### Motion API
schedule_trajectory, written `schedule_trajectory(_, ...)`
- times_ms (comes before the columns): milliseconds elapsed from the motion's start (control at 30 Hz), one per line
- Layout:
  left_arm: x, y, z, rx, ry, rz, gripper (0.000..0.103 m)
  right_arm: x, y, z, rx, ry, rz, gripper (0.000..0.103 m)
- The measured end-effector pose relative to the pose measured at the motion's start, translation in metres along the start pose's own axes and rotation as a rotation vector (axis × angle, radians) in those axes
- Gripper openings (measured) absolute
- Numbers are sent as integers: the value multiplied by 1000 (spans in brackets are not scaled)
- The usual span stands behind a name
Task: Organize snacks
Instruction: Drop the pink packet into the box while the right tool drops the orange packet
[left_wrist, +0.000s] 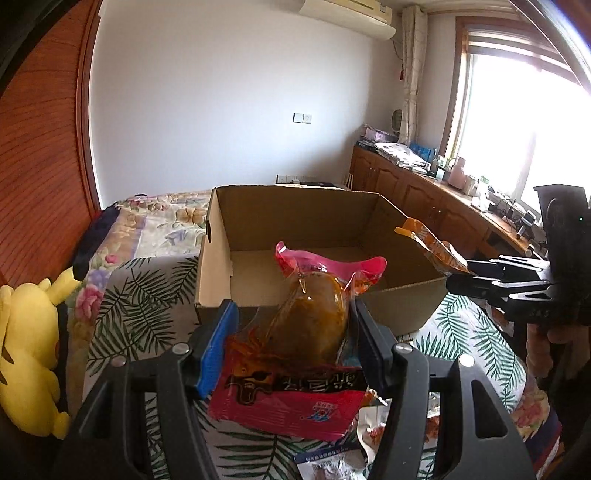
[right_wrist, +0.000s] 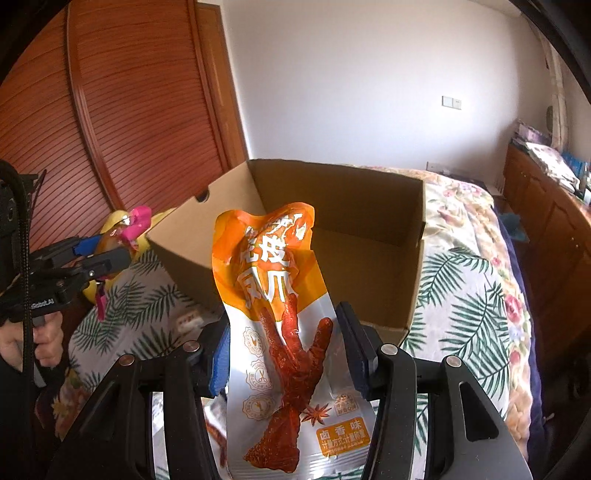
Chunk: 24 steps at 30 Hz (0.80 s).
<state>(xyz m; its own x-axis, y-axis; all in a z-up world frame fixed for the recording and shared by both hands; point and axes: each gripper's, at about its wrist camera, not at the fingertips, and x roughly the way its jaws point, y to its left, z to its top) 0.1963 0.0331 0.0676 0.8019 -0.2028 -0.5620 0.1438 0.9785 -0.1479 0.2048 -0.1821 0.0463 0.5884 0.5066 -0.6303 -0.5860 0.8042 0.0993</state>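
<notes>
My left gripper is shut on a pink and clear snack packet with a brown drumstick inside, held just in front of the open cardboard box. My right gripper is shut on an orange and white chicken-feet packet, lifted before the same box. In the left wrist view the right gripper comes in from the right with the orange packet over the box's right wall. In the right wrist view the left gripper sits at the left with its pink packet.
The box stands on a bed with a leaf-print cover. More snack packets lie on the cover below my left gripper. A yellow plush toy sits at the left. A wooden wardrobe and a cluttered sideboard flank the bed.
</notes>
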Motion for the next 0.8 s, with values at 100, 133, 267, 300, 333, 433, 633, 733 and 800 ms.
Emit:
schedule_trajectory(100, 6, 3, 6, -9, 6, 1, 61, 6, -2, 4, 7, 2, -17, 52)
schedule_trajectory(133, 8, 4, 8, -7, 8, 5, 61, 7, -4, 6, 10, 3, -20, 52)
schedule_trajectory(267, 18, 7, 17, -6, 16, 24, 61, 14, -9, 15, 19, 6, -43, 52)
schedule_trajectory(300, 19, 8, 18, -8, 18, 29, 61, 16, -11, 16, 20, 10, -49, 52)
schedule_trajectory(333, 22, 9, 20, -9, 21, 34, 61, 19, -12, 18, 20, 14, -56, 52)
schedule_trajectory(433, 27, 11, 25, -10, 26, 43, 61, 26, -18, 22, 29, 27, -75, 52)
schedule_trajectory(633, 42, 13, 34, -6, 42, 64, 61, 38, -27, 26, 44, 43, -110, 53)
schedule_trajectory(733, 49, 12, 38, -17, 47, 62, 61, 41, -31, 29, 52, 47, -121, 53)
schedule_trajectory(800, 53, 9, 39, -14, 51, 65, 61, 46, -30, 30, 39, 61, -131, 53)
